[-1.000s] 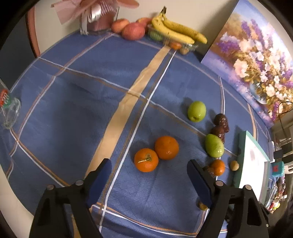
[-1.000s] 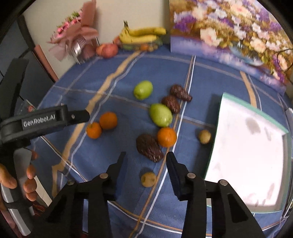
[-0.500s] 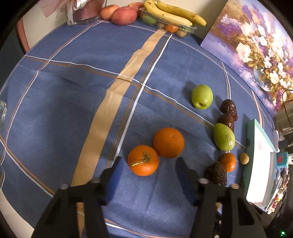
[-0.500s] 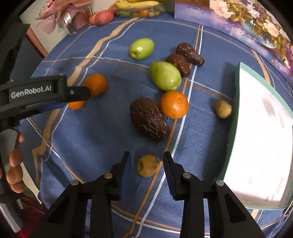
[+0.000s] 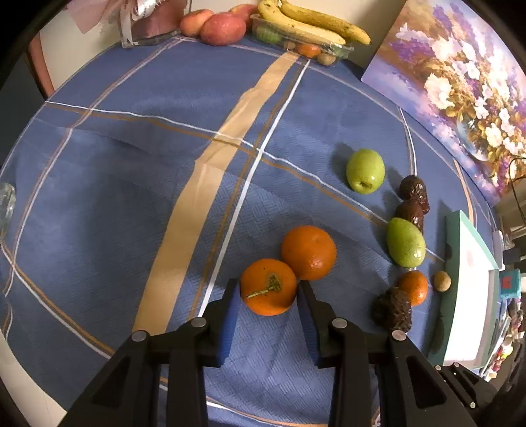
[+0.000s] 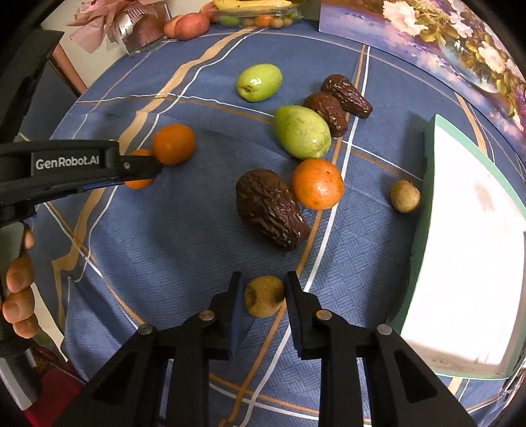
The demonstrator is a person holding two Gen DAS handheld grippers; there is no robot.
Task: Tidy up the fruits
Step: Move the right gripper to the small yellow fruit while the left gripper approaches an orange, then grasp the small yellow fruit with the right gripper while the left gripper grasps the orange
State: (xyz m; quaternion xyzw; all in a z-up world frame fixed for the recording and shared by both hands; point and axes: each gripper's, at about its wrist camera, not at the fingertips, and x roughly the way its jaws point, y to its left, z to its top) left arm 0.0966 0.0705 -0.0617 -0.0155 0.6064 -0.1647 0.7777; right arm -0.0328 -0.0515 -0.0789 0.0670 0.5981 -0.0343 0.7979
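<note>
My left gripper (image 5: pixel 267 289) has its jaws around an orange with a stem (image 5: pixel 268 286), fingers touching or nearly touching its sides, resting on the blue cloth; a second orange (image 5: pixel 308 252) touches it behind. My right gripper (image 6: pixel 263 289) has its jaws close around a small brown longan (image 6: pixel 264 296) on the cloth. Ahead in the right wrist view lie a large dark date (image 6: pixel 271 207), a small orange (image 6: pixel 317 184), two green fruits (image 6: pixel 301 131) (image 6: pixel 259 82), two dates (image 6: pixel 346 95) and another longan (image 6: pixel 405 196).
A white tray with green rim (image 6: pixel 427 157) lies at the right. Bananas (image 5: pixel 315 23), apples (image 5: pixel 223 28) and a fruit box stand at the table's far edge, with a flower painting (image 5: pixel 460 82). A glass (image 5: pixel 6 203) sits at the left edge.
Both grippers moved forward and down and narrowed: the left now brackets the stemmed orange, the right now brackets the small longan.
</note>
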